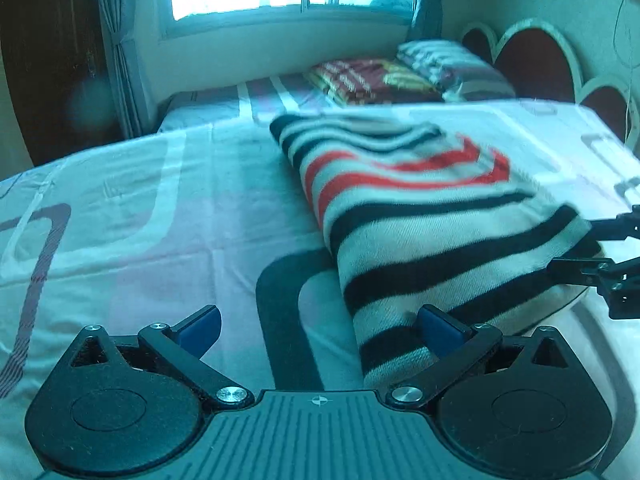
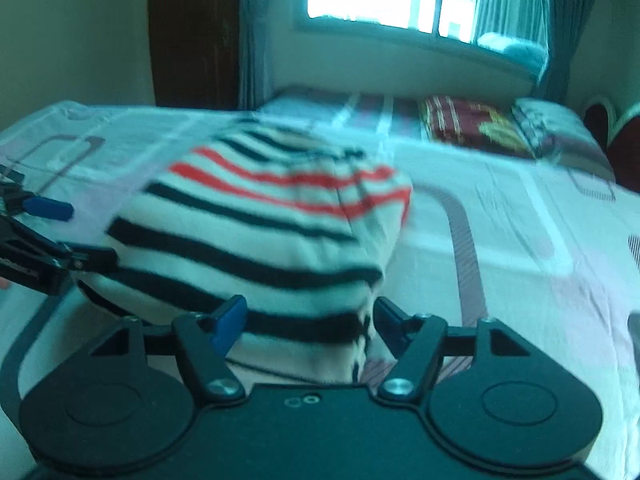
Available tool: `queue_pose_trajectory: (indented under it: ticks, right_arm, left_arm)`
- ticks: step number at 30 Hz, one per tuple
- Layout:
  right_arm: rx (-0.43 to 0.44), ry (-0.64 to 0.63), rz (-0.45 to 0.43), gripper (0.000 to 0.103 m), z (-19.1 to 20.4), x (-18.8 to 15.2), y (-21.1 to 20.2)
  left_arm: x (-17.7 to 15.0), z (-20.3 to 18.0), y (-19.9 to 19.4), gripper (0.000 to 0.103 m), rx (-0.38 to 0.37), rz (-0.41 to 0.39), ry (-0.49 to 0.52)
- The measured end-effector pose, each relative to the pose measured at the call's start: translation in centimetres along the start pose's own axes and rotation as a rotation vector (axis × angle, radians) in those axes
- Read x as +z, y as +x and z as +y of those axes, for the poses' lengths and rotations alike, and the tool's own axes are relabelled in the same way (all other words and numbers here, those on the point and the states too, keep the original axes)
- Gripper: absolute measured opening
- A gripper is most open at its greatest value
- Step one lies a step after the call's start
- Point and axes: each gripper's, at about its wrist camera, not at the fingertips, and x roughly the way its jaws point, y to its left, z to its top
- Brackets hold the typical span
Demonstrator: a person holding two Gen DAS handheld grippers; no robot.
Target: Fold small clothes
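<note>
Now the folded striped garment point(image 1: 432, 216) lies on the bed point(image 1: 160, 216). Both jaws stand wide: the left hand-held gripper point(image 1: 320, 320) at its near corner, the right hand-held gripper point(image 2: 308, 316) straddling its near edge without pressing.

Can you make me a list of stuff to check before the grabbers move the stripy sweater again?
1. Left gripper open: ok, its blue pads stand wide apart.
2. Right gripper let go: ok, jaws spread, the near edge of the striped sweater lies between them unpinched.
3. Sweater folded: ok, it lies as a thick bundle, layers stacked.
4. Sweater resting on the bed sheet: ok, nothing lifts it.
5. Fold neat and square: cannot tell, both views are blurred.
6. Space beside the sweater: ok, bare sheet shows to its left in the left wrist view.
</note>
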Motion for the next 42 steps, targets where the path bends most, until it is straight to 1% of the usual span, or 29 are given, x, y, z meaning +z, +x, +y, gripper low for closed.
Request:
queue_pose_trajectory:
  ticks: [1, 3, 5, 6, 8, 9, 11, 13, 14, 16, 17, 19, 20, 21, 23, 25, 26, 27, 28, 30, 32, 34, 36, 39, 42]
  right_arm:
    - [-0.013, 0.011, 0.021, 0.067, -0.3, -0.5, 0.6]
    - [0.012, 0.089, 0.025, 0.071, -1.4, -1.3, 1.1]
    - [0.085, 0.223, 0.023, 0.071, -3.3, -1.4, 0.6]
    - [0.118, 0.289, -0.003, 0.071, -4.4, -1.6, -0.1]
    - [0.177, 0.402, -0.054, 0.076, -6.7, -2.0, -1.2]
    - [0.217, 0.465, -0.066, 0.076, -8.0, -2.1, -1.3]
    - [0.289, 0.592, -0.072, 0.076, -10.4, -2.1, -0.8]
    - [0.386, 0.684, -0.073, 0.074, -12.0, -1.8, 0.4]
    - [0.415, 0.709, -0.066, 0.072, -12.6, -1.6, 1.1]
    - [0.426, 0.726, -0.045, 0.072, -13.4, -1.3, 2.6]
    - [0.443, 0.739, -0.032, 0.072, -13.8, -1.2, 3.5]
    - [0.505, 0.773, 0.010, 0.072, -14.3, -1.3, 5.4]
    - [0.522, 0.775, 0.034, 0.072, -14.4, -1.4, 6.2]
    - [0.524, 0.761, 0.046, 0.071, -14.4, -1.3, 6.9]
    - [0.551, 0.724, 0.046, 0.072, -14.0, -0.8, 7.6]
    - [0.567, 0.684, 0.059, 0.072, -13.6, 0.0, 8.4]
    - [0.574, 0.673, 0.063, 0.071, -13.5, 0.5, 8.8]
    - [0.583, 0.671, 0.070, 0.067, -13.4, 0.8, 9.3]
    - [0.585, 0.659, 0.079, 0.065, -13.1, 1.2, 9.6]
    - [0.583, 0.631, 0.076, 0.064, -12.5, 1.9, 10.1]
    - [0.591, 0.621, 0.073, 0.064, -12.3, 2.2, 10.3]
    - [0.616, 0.626, 0.079, 0.060, -12.6, 1.8, 10.1]
    - [0.657, 0.630, 0.099, 0.059, -13.3, 1.2, 9.6]
    - [0.702, 0.621, 0.110, 0.059, -13.7, 0.3, 9.2]
    - [0.686, 0.643, 0.094, 0.055, -13.5, 0.8, 10.2]
  left_arm:
    - [-0.2, -0.1, 0.2, 0.103, -0.001, 0.006, 0.006]
    - [-0.3, -0.2, 0.2, 0.103, 0.001, 0.008, 0.025]
    - [0.2, 0.0, -0.4, 0.103, 0.005, 0.015, 0.034]
    - [0.6, 0.5, -1.0, 0.103, -0.012, 0.007, 0.014]
    - [1.1, 2.1, -1.7, 0.103, -0.093, -0.017, -0.054]
    - [1.4, 3.0, -1.5, 0.103, -0.139, -0.013, -0.098]
    - [2.0, 4.9, -0.1, 0.103, -0.278, 0.024, -0.204]
    - [2.2, 6.3, 1.8, 0.103, -0.369, 0.053, -0.290]
    - [2.3, 6.6, 2.9, 0.103, -0.396, 0.075, -0.319]
    - [2.2, 6.9, 4.7, 0.096, -0.433, 0.114, -0.365]
    - [2.2, 7.0, 5.4, 0.095, -0.459, 0.126, -0.379]
    - [2.2, 6.9, 6.5, 0.095, -0.499, 0.122, -0.398]
    - [2.4, 6.9, 7.0, 0.095, -0.519, 0.125, -0.407]
    - [2.6, 6.8, 7.4, 0.095, -0.531, 0.126, -0.410]
    - [3.3, 6.7, 8.4, 0.095, -0.553, 0.127, -0.416]
    - [4.2, 6.3, 9.5, 0.095, -0.570, 0.132, -0.412]
    - [4.7, 6.1, 9.9, 0.095, -0.574, 0.134, -0.406]
    - [5.1, 5.9, 10.3, 0.095, -0.574, 0.135, -0.396]
    - [5.6, 5.6, 10.7, 0.095, -0.573, 0.137, -0.383]
    - [6.4, 4.9, 11.3, 0.095, -0.565, 0.139, -0.352]
    - [6.8, 4.6, 11.4, 0.095, -0.563, 0.144, -0.327]
    - [6.7, 4.8, 11.4, 0.094, -0.576, 0.149, -0.323]
    - [6.4, 5.3, 11.1, 0.086, -0.585, 0.153, -0.315]
    - [5.6, 6.7, 11.0, 0.082, -0.633, 0.158, -0.346]
    - [5.6, 7.2, 11.9, 0.083, -0.661, 0.158, -0.401]
